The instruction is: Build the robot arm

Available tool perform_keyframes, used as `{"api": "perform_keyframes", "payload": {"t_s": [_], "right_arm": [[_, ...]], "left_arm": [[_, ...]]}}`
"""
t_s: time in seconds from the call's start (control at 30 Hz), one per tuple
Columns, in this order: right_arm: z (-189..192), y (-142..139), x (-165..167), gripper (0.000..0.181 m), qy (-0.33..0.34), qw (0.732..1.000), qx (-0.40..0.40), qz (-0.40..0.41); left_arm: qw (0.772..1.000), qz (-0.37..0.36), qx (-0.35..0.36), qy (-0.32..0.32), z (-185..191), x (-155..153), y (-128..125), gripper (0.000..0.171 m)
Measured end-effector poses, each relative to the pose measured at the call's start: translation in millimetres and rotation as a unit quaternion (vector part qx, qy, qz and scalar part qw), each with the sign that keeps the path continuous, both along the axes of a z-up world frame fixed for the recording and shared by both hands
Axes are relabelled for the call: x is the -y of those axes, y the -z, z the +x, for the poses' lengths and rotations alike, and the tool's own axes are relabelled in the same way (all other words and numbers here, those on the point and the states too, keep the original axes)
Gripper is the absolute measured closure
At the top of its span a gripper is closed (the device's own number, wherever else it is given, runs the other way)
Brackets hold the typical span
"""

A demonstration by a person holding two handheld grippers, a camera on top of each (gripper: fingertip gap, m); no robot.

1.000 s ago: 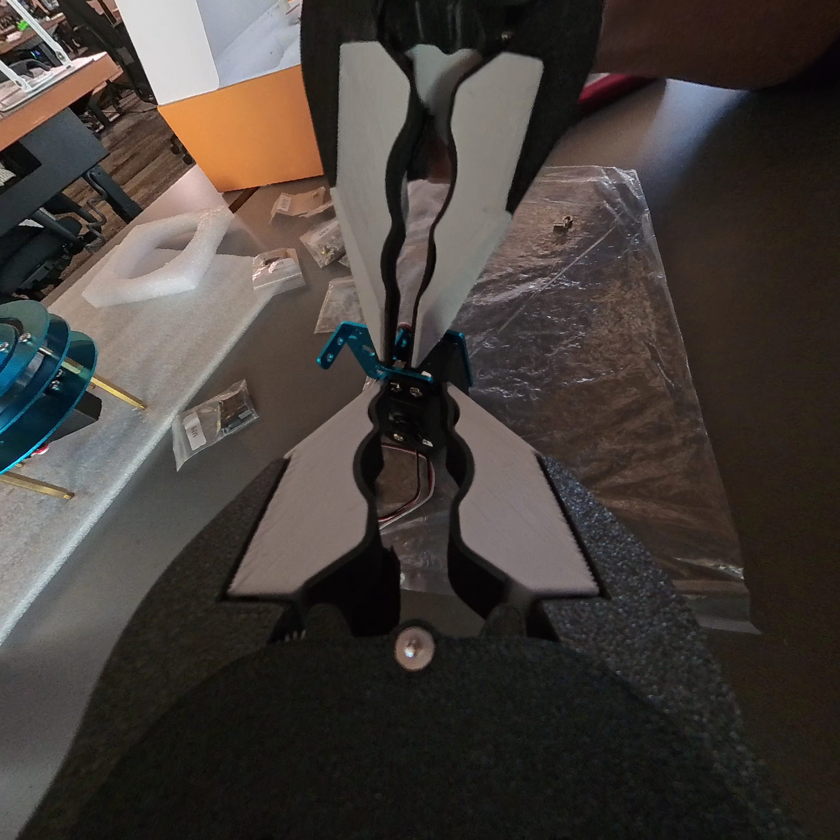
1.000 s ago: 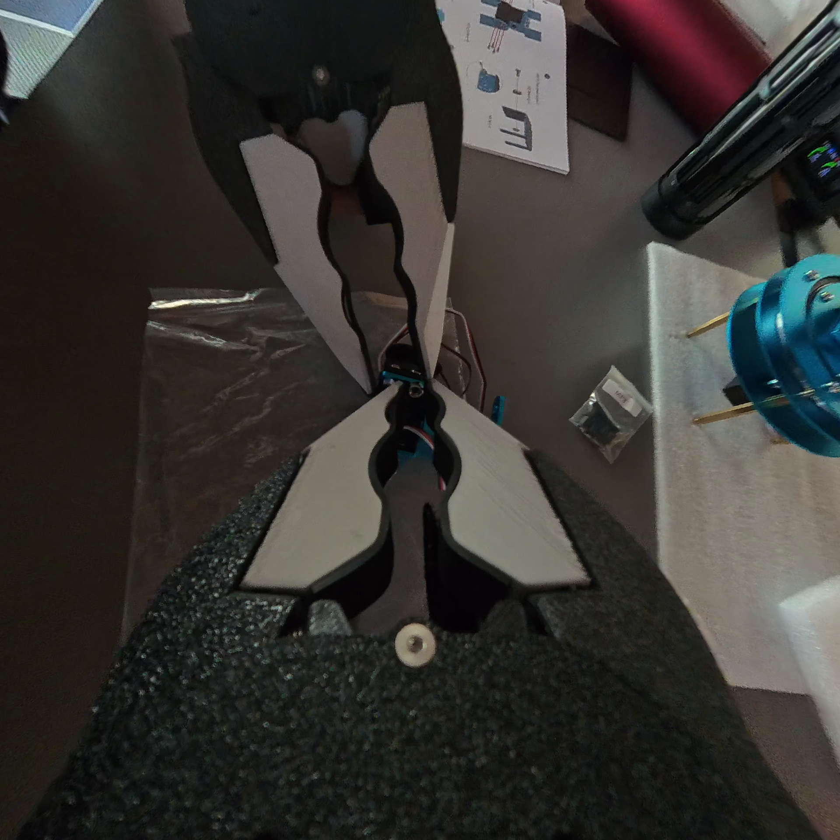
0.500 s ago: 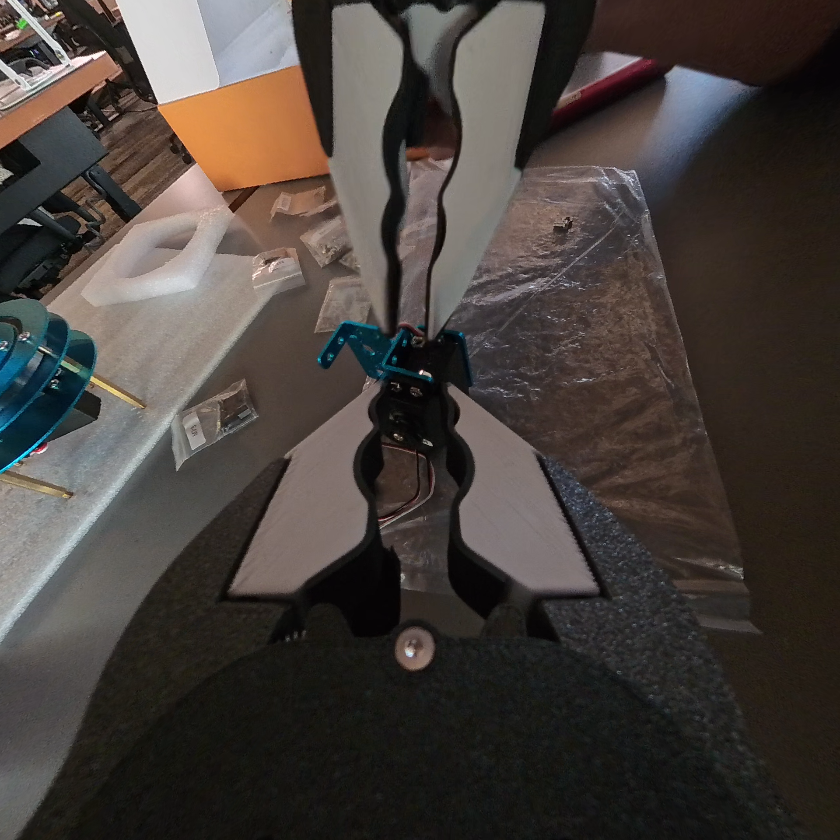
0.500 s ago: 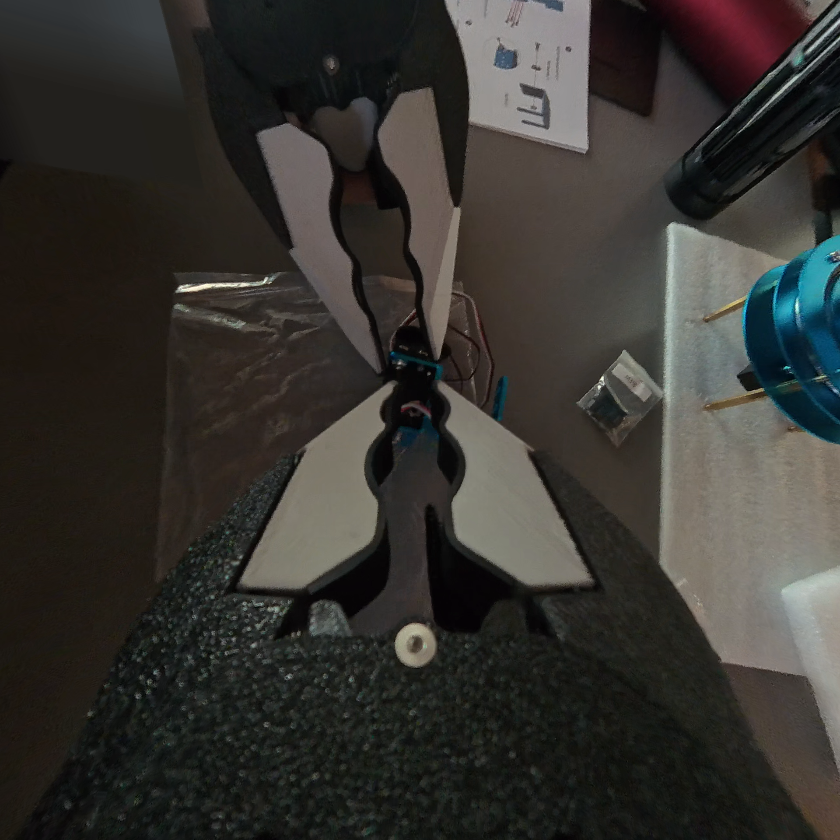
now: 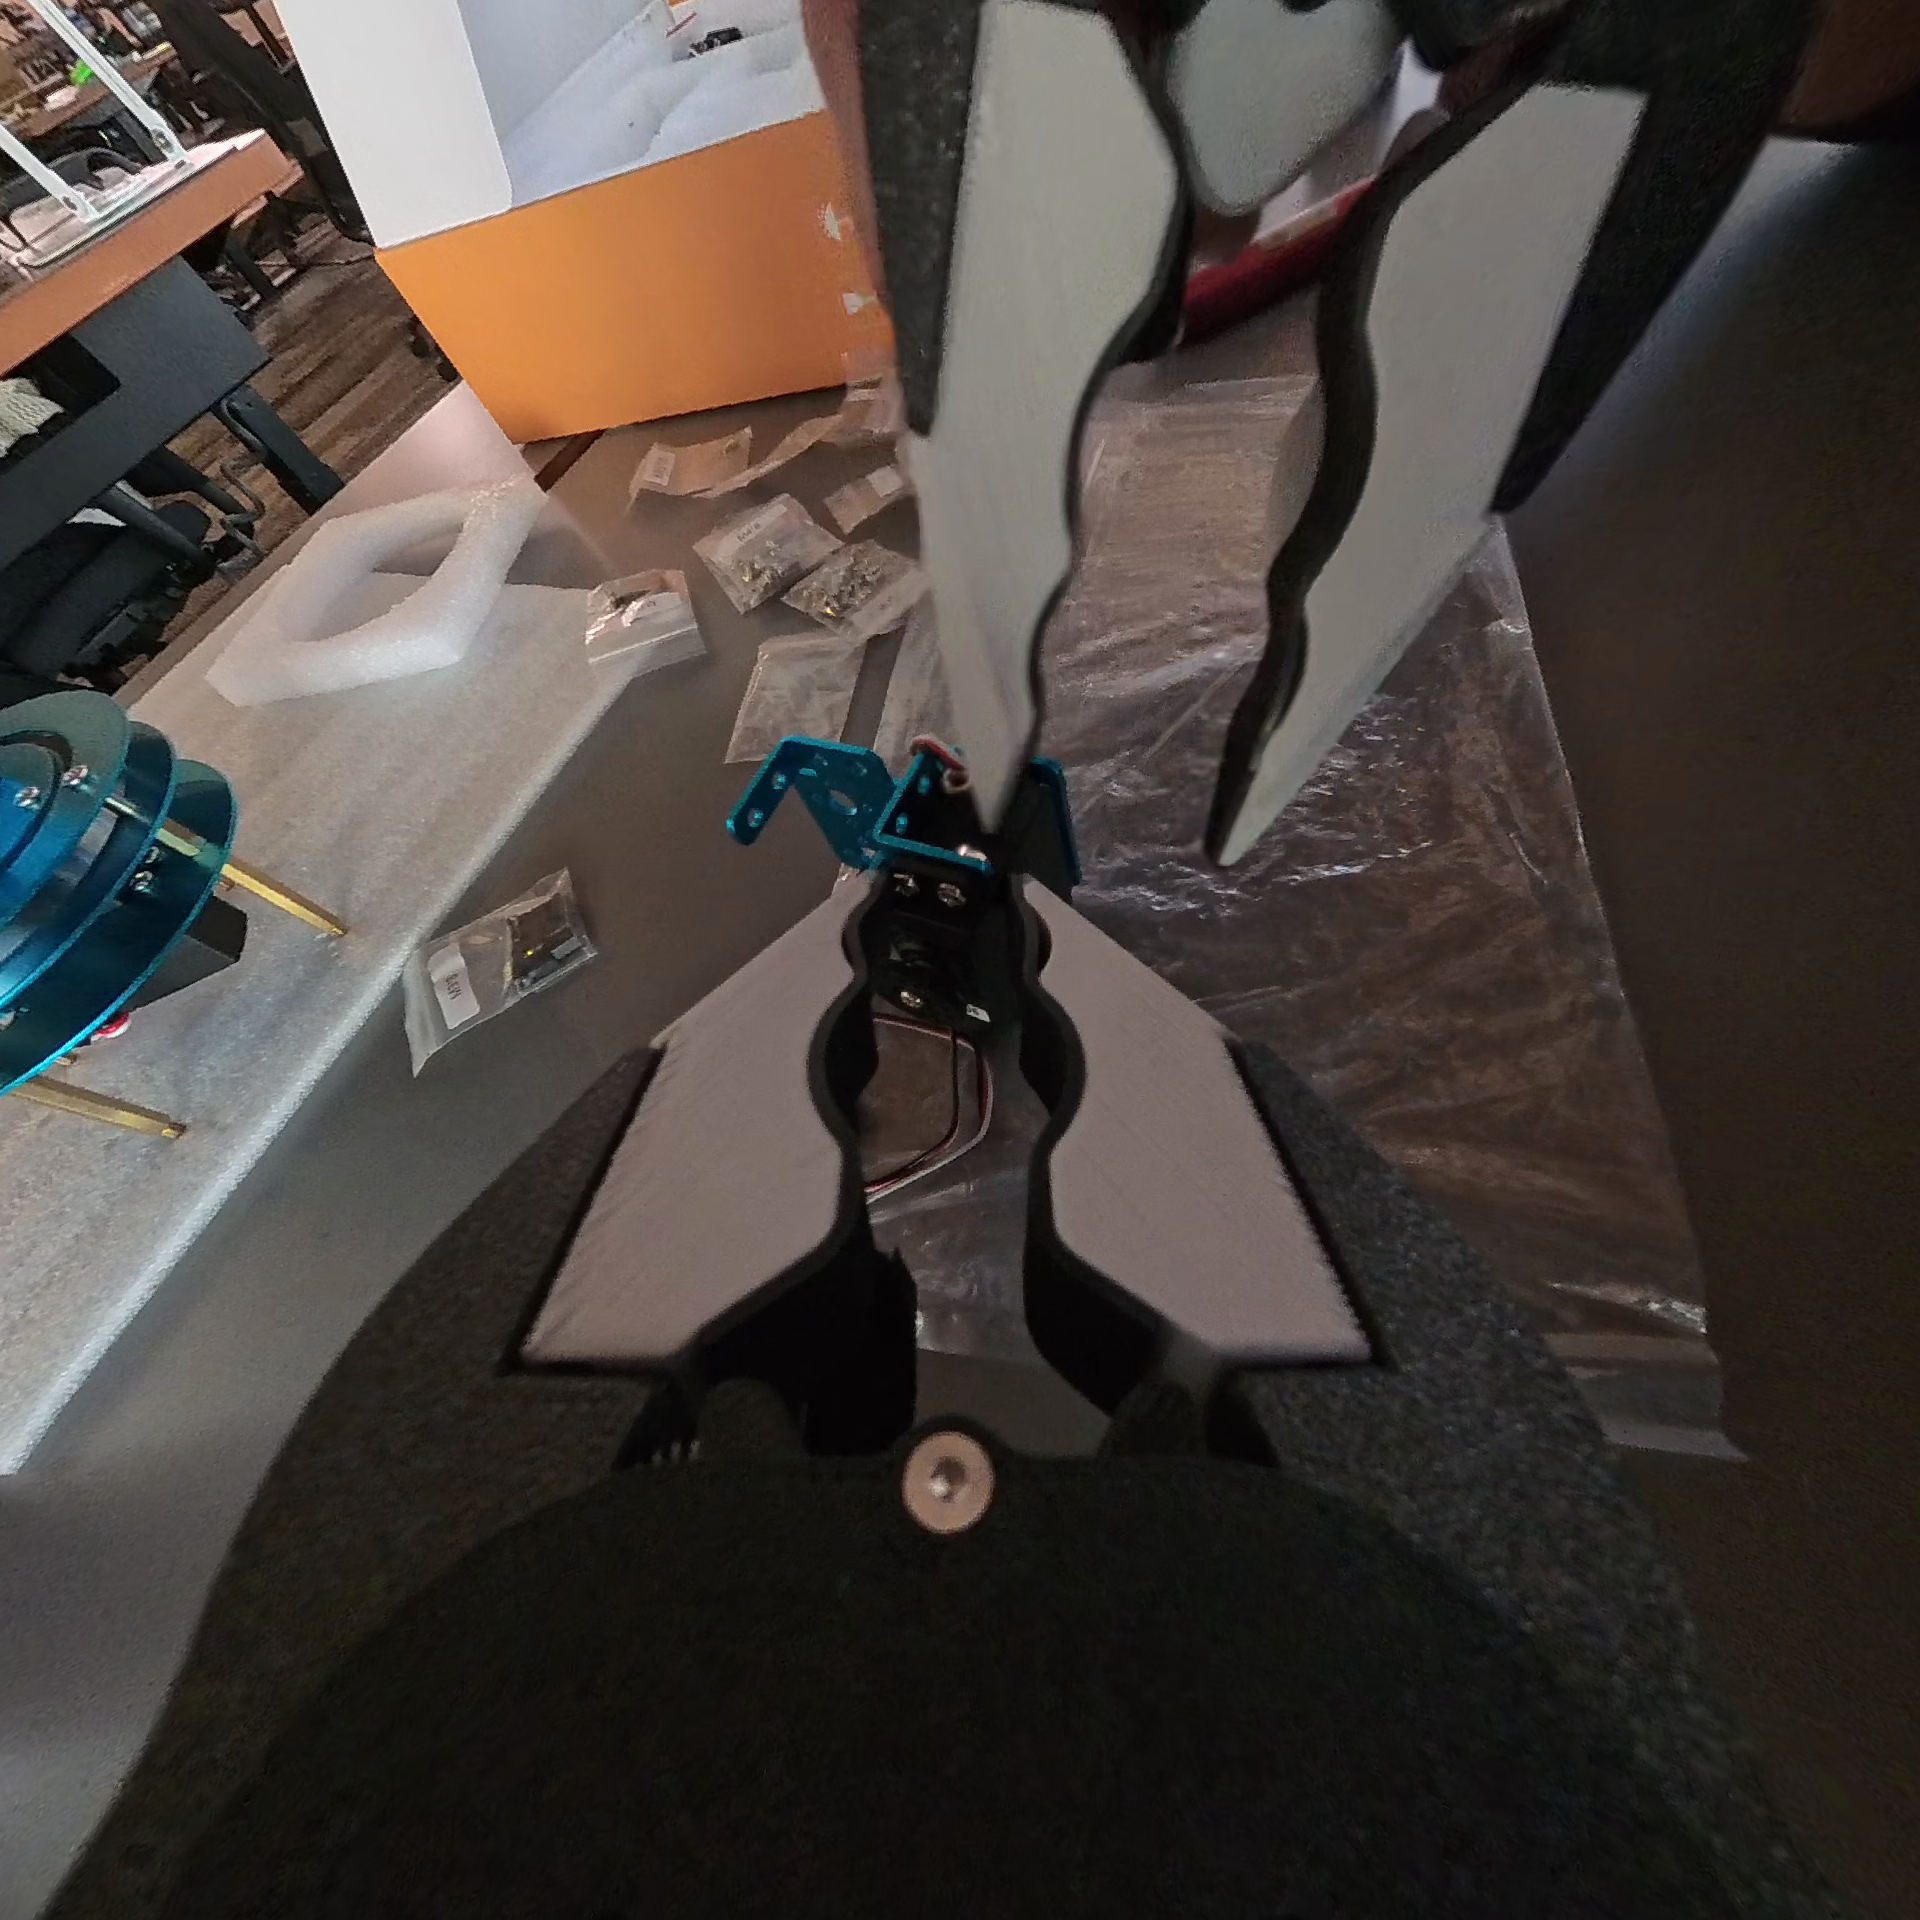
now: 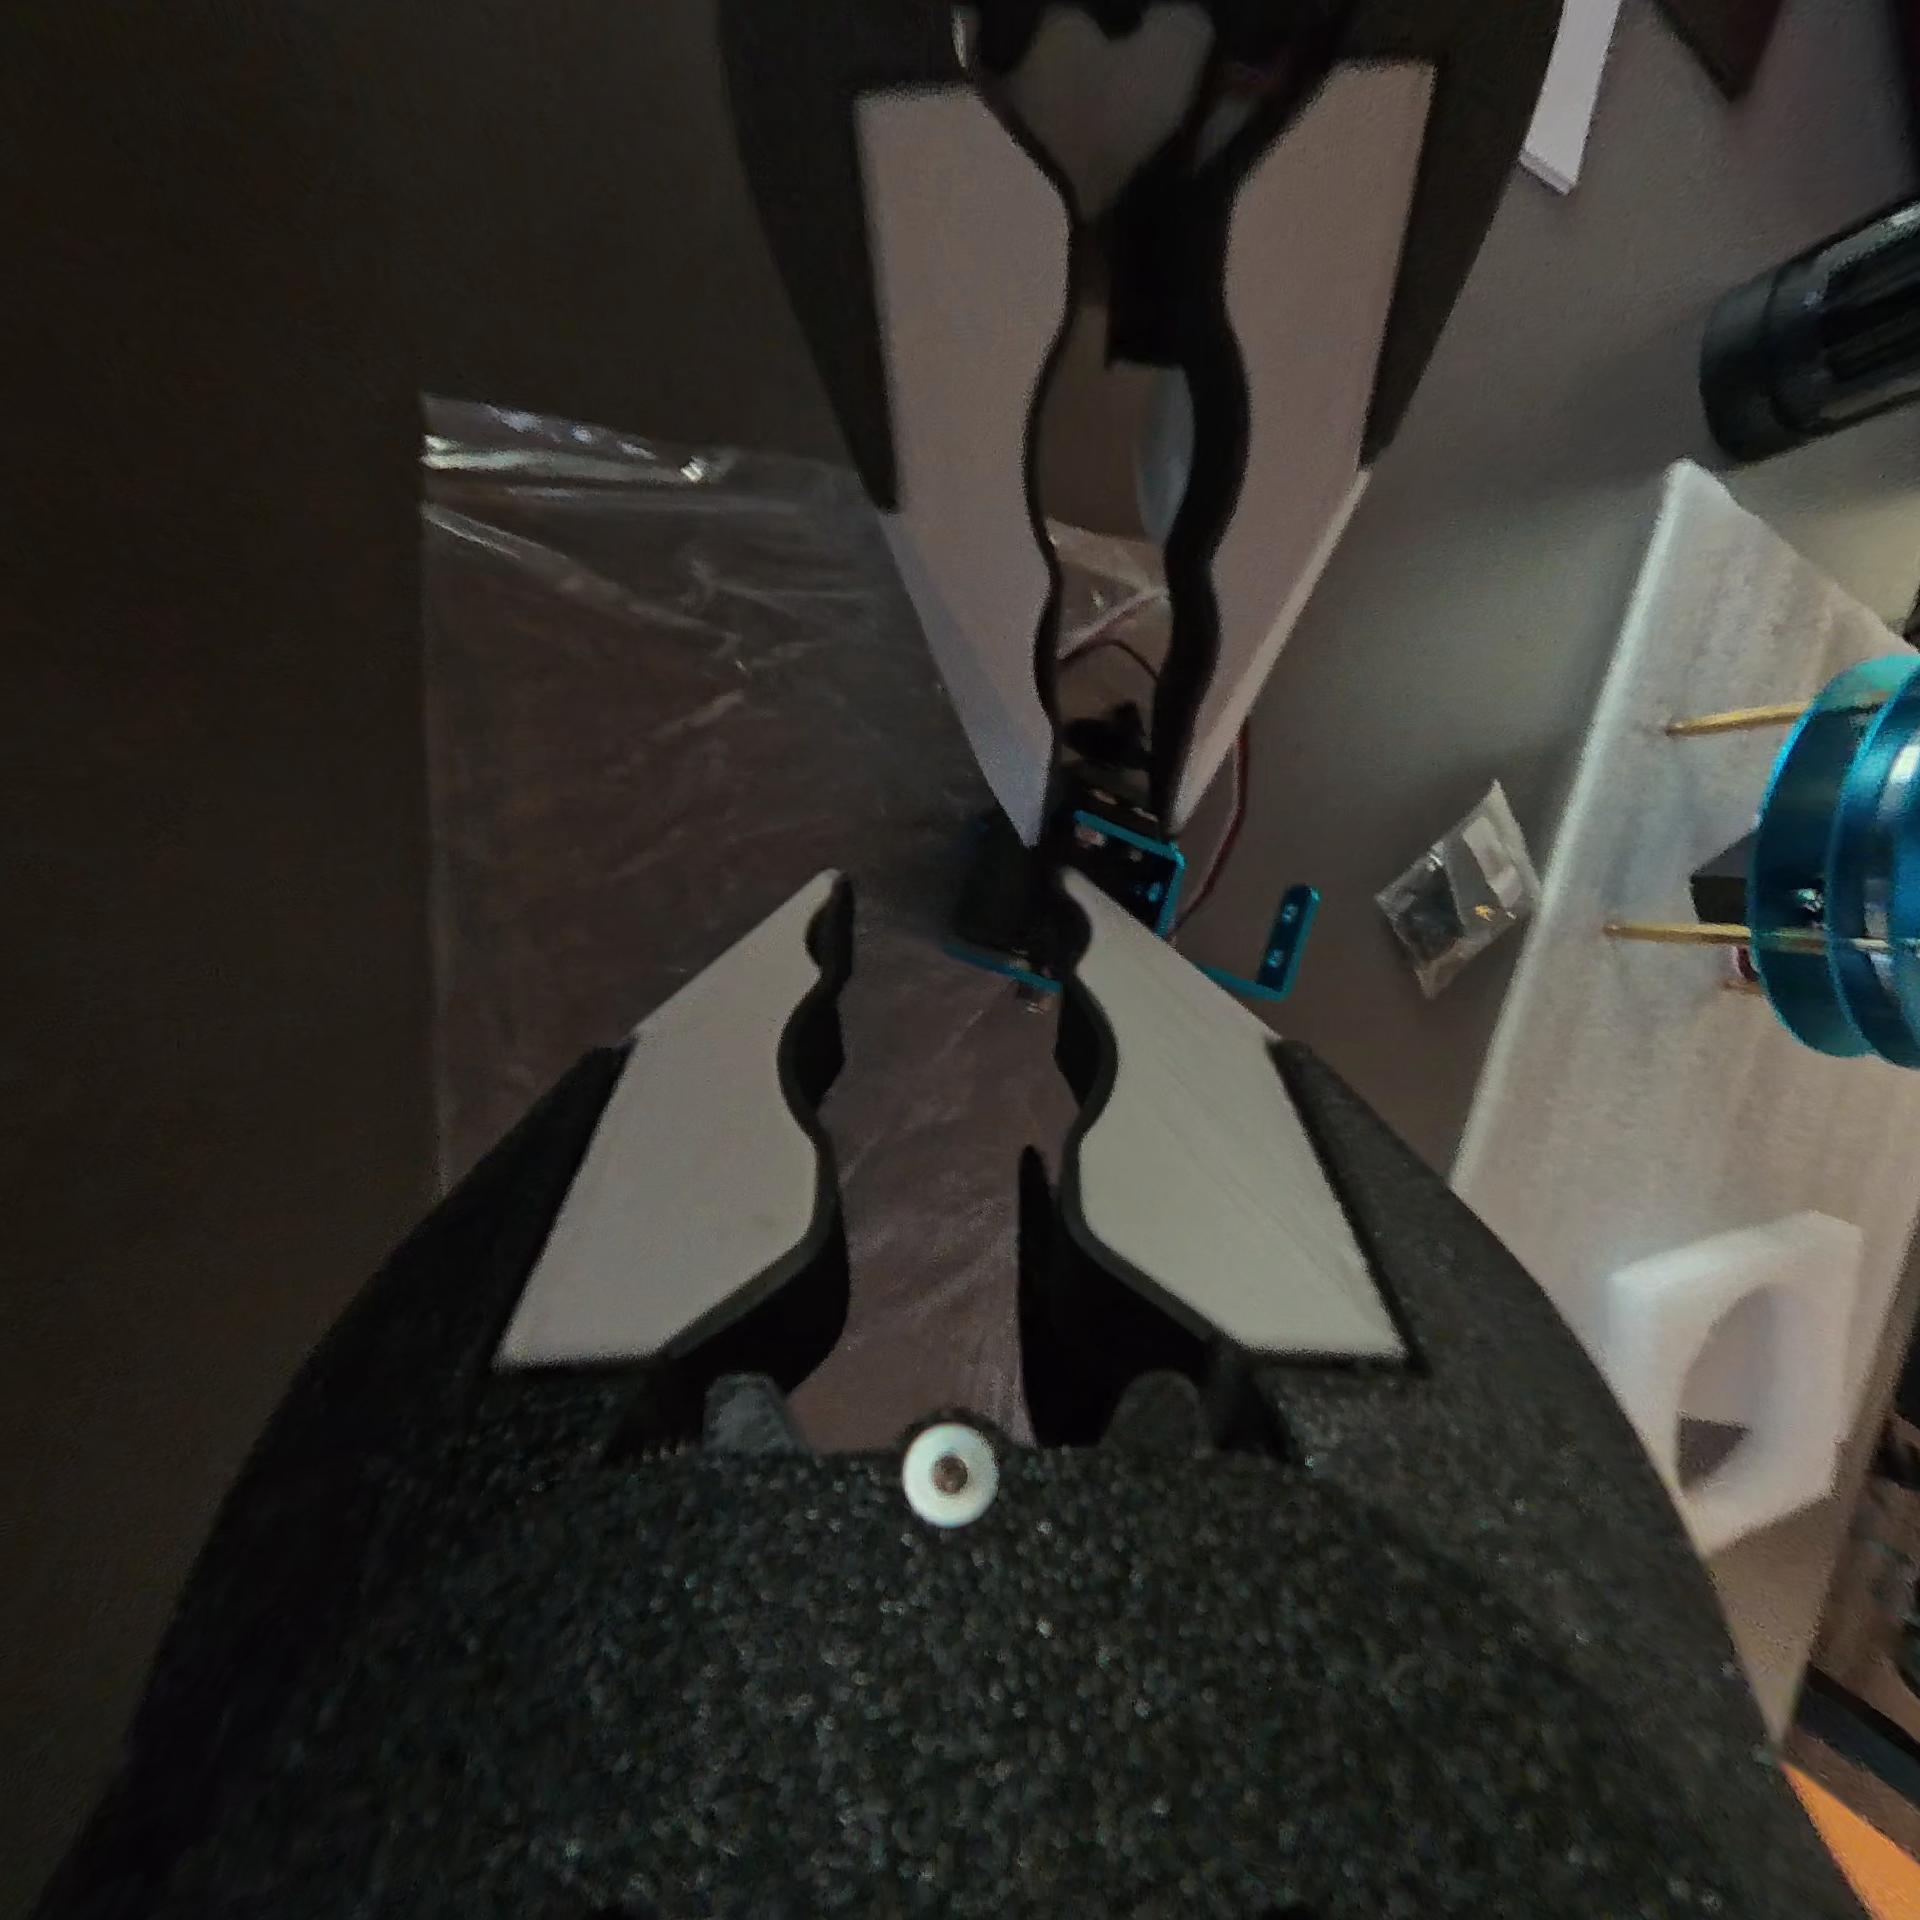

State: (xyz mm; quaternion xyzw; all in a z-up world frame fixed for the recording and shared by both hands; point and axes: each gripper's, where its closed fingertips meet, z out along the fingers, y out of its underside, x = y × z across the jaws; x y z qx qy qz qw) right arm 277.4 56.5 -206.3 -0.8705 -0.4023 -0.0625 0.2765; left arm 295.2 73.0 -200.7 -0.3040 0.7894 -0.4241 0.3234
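Right claw (image 6: 951, 914) has just released the servo-and-blue-bracket assembly (image 5: 914, 831); my left claw (image 5: 940, 914) stays clenched on it.

bare plastic sheet (image 6: 644, 727) leftward, foam pad (image 6: 1662, 935) crowding right

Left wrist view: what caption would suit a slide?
Left gripper clamps a black servo in blue brackets; open right gripper opposite, above clear plastic sheet.

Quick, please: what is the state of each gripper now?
Left gripper: closed on the black servo with blue metal bracket.
Right gripper: open, one finger touching it.
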Motion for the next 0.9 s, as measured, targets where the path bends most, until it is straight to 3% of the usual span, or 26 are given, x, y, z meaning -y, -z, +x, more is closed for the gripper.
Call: {"api": "perform_keyframes", "payload": {"t_s": [0.17, 0.3, 0.57, 0.73, 0.83, 0.9], "right_arm": [[12.4, -14.9, 3.7, 0.150, 0.019, 0.999, -0.021, 0.016], [26.6, -2.8, 5.7, 0.149, 0.037, 0.999, -0.008, 0.011], [17.6, -6.4, 0.0, 0.149, 0.024, 0.997, -0.066, 0.029], [19.8, -3.5, -3.2, 0.145, 0.026, 0.998, -0.044, 0.039], [11.6, -12.0, -1.8, 0.155, 0.013, 0.995, -0.083, 0.047], [19.6, -11.0, -2.0, 0.151, 0.028, 0.996, -0.080, 0.038]], "left_arm": [[1.000, -0.002, -0.002, -0.002, -0.2, -0.8, -0.1, 0.151], [1.000, -0.007, -0.006, -0.002, -0.2, -1.2, -0.1, 0.151], [1.000, -0.013, -0.011, -0.005, -1.1, -4.2, -0.1, 0.151], [1.000, -0.014, -0.012, -0.007, -1.4, -5.8, -0.3, 0.151], [1.000, -0.015, -0.013, -0.005, -1.9, -5.9, -0.2, 0.151], [1.000, -0.012, -0.011, -0.005, -2.0, -5.6, -0.1, 0.151]]}}
